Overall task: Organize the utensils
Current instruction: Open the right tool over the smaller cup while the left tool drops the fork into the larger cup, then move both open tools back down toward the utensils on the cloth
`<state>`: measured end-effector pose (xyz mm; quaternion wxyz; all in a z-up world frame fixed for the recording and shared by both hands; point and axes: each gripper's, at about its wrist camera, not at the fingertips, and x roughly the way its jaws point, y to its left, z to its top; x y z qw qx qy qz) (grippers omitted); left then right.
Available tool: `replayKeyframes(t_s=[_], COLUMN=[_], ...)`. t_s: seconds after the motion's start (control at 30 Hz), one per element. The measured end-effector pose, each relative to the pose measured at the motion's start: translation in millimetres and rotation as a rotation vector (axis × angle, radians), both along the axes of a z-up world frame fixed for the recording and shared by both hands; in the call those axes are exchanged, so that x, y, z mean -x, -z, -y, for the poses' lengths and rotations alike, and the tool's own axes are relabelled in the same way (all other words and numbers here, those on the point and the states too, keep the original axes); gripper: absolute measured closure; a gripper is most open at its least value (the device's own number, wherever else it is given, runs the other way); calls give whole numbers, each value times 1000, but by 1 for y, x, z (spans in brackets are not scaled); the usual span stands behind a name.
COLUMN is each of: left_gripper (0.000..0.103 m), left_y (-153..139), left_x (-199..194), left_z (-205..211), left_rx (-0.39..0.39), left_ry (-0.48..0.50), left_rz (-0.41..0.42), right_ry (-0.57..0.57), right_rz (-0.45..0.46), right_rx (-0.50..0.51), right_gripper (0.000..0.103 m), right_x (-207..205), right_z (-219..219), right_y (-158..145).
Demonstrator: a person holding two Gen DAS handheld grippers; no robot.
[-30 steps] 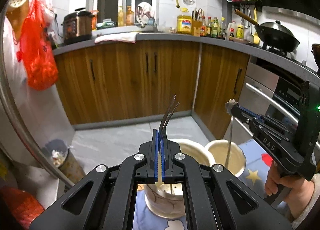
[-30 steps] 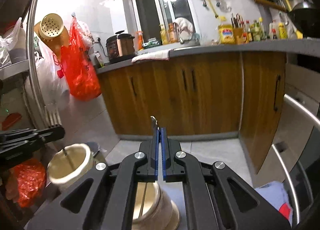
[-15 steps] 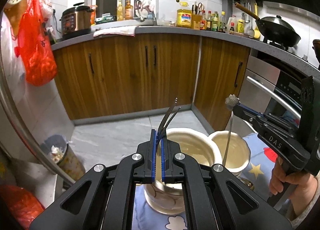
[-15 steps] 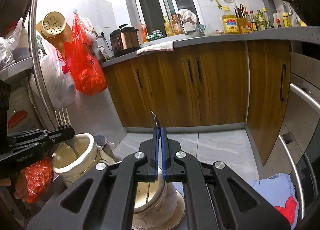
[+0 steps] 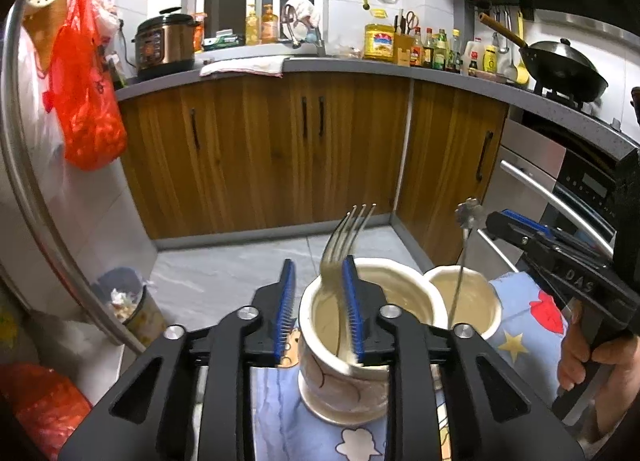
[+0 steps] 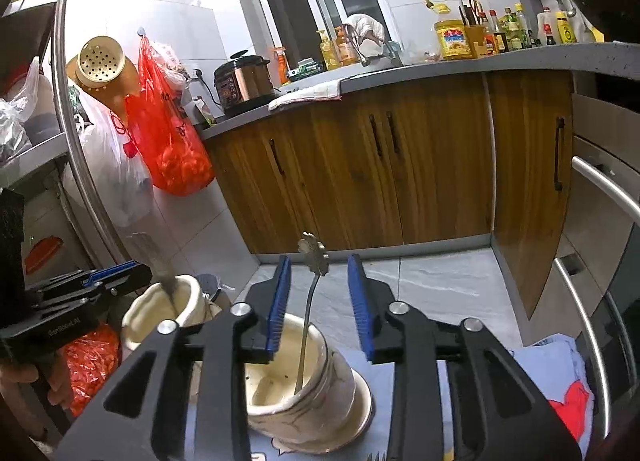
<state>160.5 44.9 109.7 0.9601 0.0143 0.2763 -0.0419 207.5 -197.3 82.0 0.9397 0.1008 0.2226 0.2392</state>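
Observation:
Two cream ceramic utensil holders stand side by side on a blue patterned cloth. In the left wrist view my left gripper (image 5: 318, 301) is open over the nearer holder (image 5: 344, 381). A metal fork (image 5: 344, 245) stands in it, tines up, leaning against the right finger. In the right wrist view my right gripper (image 6: 319, 303) is open above the other holder (image 6: 308, 397). A thin utensil with a flower-shaped end (image 6: 314, 257) stands in it, free between the fingers. The same utensil (image 5: 464, 245) shows in the left wrist view.
Wooden kitchen cabinets (image 5: 280, 149) and a grey tiled floor lie ahead. An oven front with a steel handle (image 5: 560, 197) is at the right. A red plastic bag (image 5: 86, 101) hangs at the left, with a small bin (image 5: 128, 305) below it.
Both grippers have opened and let go of their utensils. The fork now stands in the left holder and the flower-ended utensil in the right holder.

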Motion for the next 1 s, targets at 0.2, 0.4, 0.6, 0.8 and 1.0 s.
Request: replayKeyframes(t_s=[0.2, 0.4, 0.6, 0.8, 1.0], left_gripper=[36, 21, 11, 10, 9], left_y=[-12, -23, -24, -10, 20], left_x=[30, 68, 106, 134, 143], left_z=[4, 8, 17, 25, 32], left_rx=[-8, 10, 7, 2, -1], left_ry=[-21, -24, -12, 14, 33], left_rz=[40, 66, 64, 29, -43], right_ry=[-34, -47, -17, 26, 42], right_rz=[-27, -50, -64, -81, -125], right_rx=[-7, 10, 60, 124, 151], right_gripper=[30, 8, 5, 5, 5], right_x=[30, 69, 110, 140, 148], right_z=[11, 27, 37, 44, 46], right_y=[-17, -29, -25, -6, 18])
